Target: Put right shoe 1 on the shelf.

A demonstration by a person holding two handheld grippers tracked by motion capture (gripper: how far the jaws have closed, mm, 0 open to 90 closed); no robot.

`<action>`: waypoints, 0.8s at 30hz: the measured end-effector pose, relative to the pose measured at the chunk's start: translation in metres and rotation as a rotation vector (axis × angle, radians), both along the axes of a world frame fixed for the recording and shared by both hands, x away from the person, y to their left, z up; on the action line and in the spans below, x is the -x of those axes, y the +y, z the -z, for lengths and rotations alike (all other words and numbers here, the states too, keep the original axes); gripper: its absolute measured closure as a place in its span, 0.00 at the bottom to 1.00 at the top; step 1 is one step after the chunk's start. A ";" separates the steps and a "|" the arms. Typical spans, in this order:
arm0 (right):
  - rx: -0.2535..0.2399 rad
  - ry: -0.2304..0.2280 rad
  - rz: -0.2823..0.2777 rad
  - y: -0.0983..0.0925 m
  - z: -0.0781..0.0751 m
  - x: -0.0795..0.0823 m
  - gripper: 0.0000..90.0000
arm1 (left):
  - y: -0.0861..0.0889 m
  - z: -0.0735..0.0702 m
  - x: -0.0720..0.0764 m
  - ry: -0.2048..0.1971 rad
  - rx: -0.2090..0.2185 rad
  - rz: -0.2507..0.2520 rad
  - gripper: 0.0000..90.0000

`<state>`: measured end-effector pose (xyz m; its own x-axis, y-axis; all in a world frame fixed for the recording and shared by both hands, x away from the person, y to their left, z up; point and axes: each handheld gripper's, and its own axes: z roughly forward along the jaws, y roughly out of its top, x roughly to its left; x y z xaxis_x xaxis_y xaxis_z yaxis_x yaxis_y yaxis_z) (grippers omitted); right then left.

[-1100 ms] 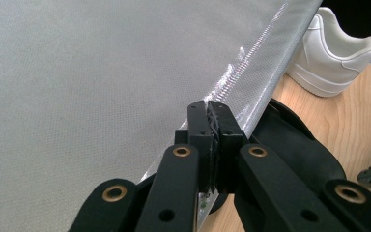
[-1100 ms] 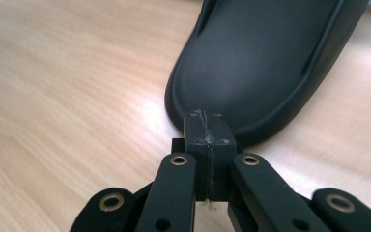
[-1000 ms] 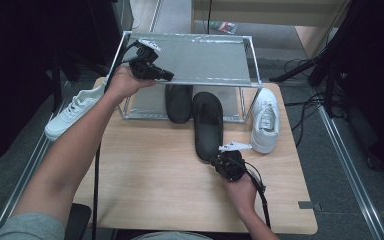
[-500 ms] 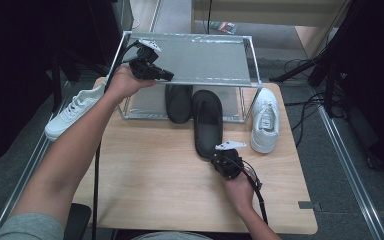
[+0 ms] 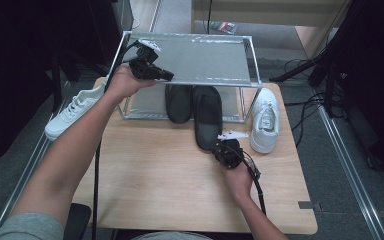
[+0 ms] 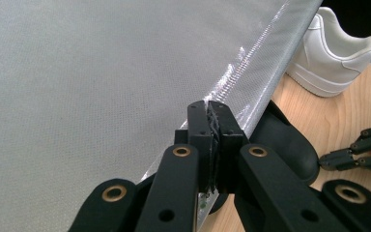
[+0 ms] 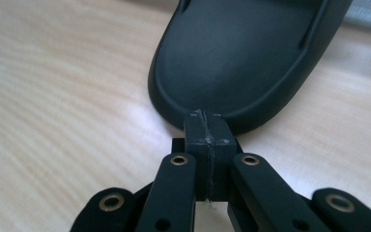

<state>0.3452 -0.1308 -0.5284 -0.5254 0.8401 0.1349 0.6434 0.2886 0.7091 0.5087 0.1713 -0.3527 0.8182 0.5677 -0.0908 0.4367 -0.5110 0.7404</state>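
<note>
Right gripper (image 5: 223, 148), jaws fully closed and empty, nudges black rubber slipper (image 5: 207, 116) heel: push straight under grey mesh-topped metal rack (image 5: 205, 57), which left gripper (image 5: 167, 76) steadies, jaws closed, holding nothing.

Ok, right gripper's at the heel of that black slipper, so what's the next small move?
Probably nudge the black slipper a little further under the rack. The right gripper, jaws shut, sits at the heel, which still juts out past the other black slipper, while the left gripper rests at the rack's front edge.

No text, label, brand, number or sign can be read anywhere.
</note>
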 end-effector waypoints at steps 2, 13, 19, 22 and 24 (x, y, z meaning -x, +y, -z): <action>-0.006 -0.008 0.005 -0.001 -0.001 -0.004 1.00 | 0.000 0.000 0.000 0.000 0.000 0.001 0.99; -0.006 -0.017 0.012 0.008 -0.002 -0.023 1.00 | 0.000 0.000 0.000 0.000 0.002 0.000 0.99; -0.033 -0.042 0.031 0.011 -0.007 -0.036 1.00 | 0.000 0.000 0.000 -0.001 0.004 -0.001 0.99; -0.038 -0.055 0.029 0.012 -0.010 -0.041 1.00 | 0.000 0.000 0.000 0.000 0.006 -0.001 0.99; -0.039 -0.062 0.029 0.014 -0.013 -0.045 1.00 | 0.000 0.000 0.000 0.001 0.007 -0.002 0.99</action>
